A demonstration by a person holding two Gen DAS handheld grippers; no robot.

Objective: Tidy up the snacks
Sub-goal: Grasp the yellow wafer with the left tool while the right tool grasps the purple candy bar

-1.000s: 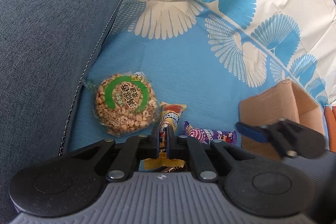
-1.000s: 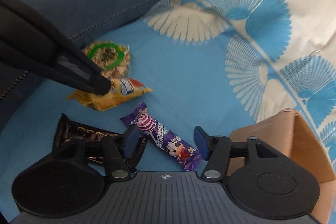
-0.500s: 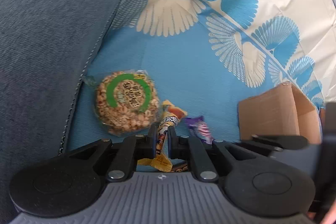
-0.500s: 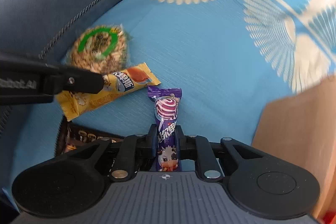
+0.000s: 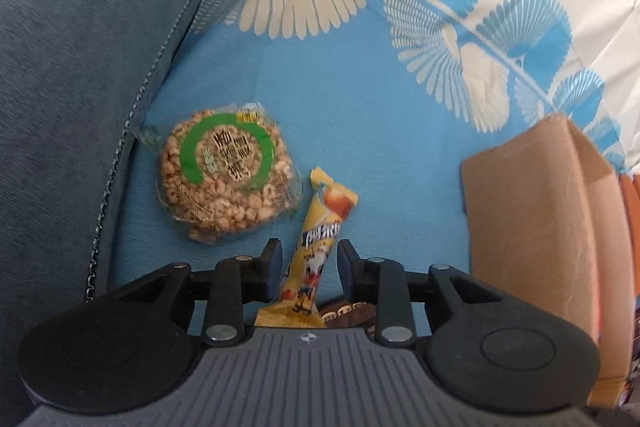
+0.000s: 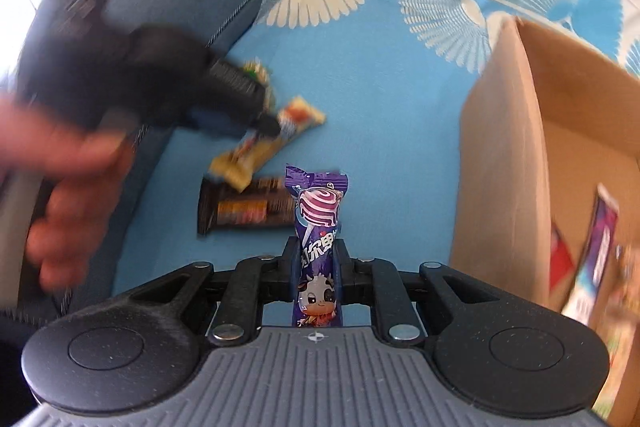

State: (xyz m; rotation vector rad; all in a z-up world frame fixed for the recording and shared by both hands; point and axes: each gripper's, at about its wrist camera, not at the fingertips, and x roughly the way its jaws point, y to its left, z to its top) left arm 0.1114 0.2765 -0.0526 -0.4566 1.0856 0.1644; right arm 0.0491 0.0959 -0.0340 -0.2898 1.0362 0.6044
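My right gripper (image 6: 316, 251) is shut on a purple lollipop-print snack bar (image 6: 318, 223) and holds it upright above the blue cloth, left of the open cardboard box (image 6: 504, 155). My left gripper (image 5: 309, 259) is open, its jaws on either side of a yellow snack bar (image 5: 320, 239) without touching it. That yellow bar also shows in the right wrist view (image 6: 268, 143), under the blurred left gripper (image 6: 268, 123). A round green-labelled puffed snack (image 5: 226, 183) lies to the left. A dark brown bar (image 6: 248, 207) lies flat on the cloth.
A grey-blue sofa cushion (image 5: 80, 47) borders the cloth on the left. The box (image 5: 536, 219) stands at the right and holds several packets (image 6: 596, 251). The patterned cloth (image 5: 380, 107) extends behind.
My right gripper closed on the purple bar and lifted it toward the box. My left gripper, shut on the yellow bar a second ago, has opened.
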